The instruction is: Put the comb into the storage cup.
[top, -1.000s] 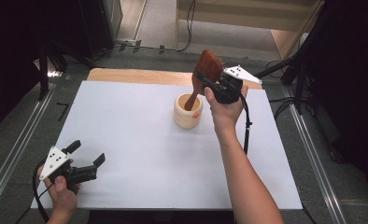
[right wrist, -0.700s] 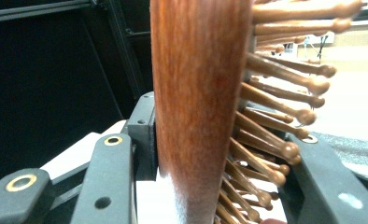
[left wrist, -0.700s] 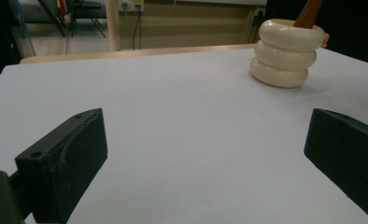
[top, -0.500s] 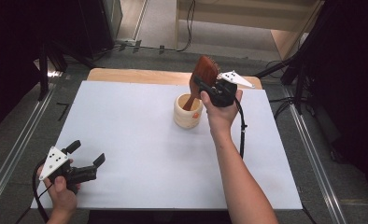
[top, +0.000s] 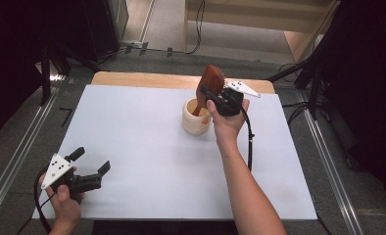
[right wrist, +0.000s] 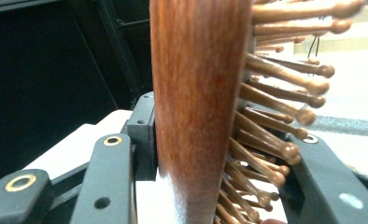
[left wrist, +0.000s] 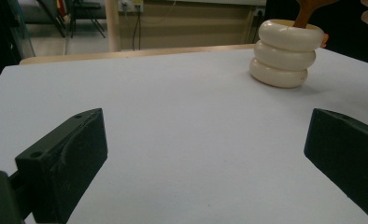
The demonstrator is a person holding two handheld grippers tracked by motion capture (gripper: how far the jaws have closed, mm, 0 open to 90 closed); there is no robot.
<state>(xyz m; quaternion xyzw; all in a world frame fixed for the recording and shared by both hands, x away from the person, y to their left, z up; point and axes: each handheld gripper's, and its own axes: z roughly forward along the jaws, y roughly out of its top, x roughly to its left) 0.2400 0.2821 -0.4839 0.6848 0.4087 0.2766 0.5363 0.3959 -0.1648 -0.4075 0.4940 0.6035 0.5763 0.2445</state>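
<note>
A: Starting at the bench's (top: 147,147) near left corner, what is the left gripper (top: 90,167) doing?

B: It is sitting low just above the white surface there, held in the person's left hand (top: 66,205), with its jaws standing wide apart and nothing between them. In the left gripper view the two black jaws are framing bare white bench, and the cream holder (left wrist: 285,53) is standing well apart from them, toward the far edge.

A: And moving right, toward the middle?

B: The cream holder (top: 197,117), a ribbed cup shaped like three stacked rings, is standing upright a little right of the bench's centre, nearer the far edge than the near one. The handle of the wooden hairbrush (top: 208,88) is slanting down into its mouth.

A: So where is the brush relative to the right gripper (top: 209,93)?

B: The right gripper is hovering just above and to the right of the holder, clamped on the brush's head. In the right gripper view the hairbrush (right wrist: 196,116) is standing between the jaws, one jaw pressing its smooth reddish back and the other pushing in among the round-tipped wooden pins. The brush is leaning, its head rising toward the far edge. The person's right hand (top: 228,120) is wrapping the gripper body from the near side.
</note>
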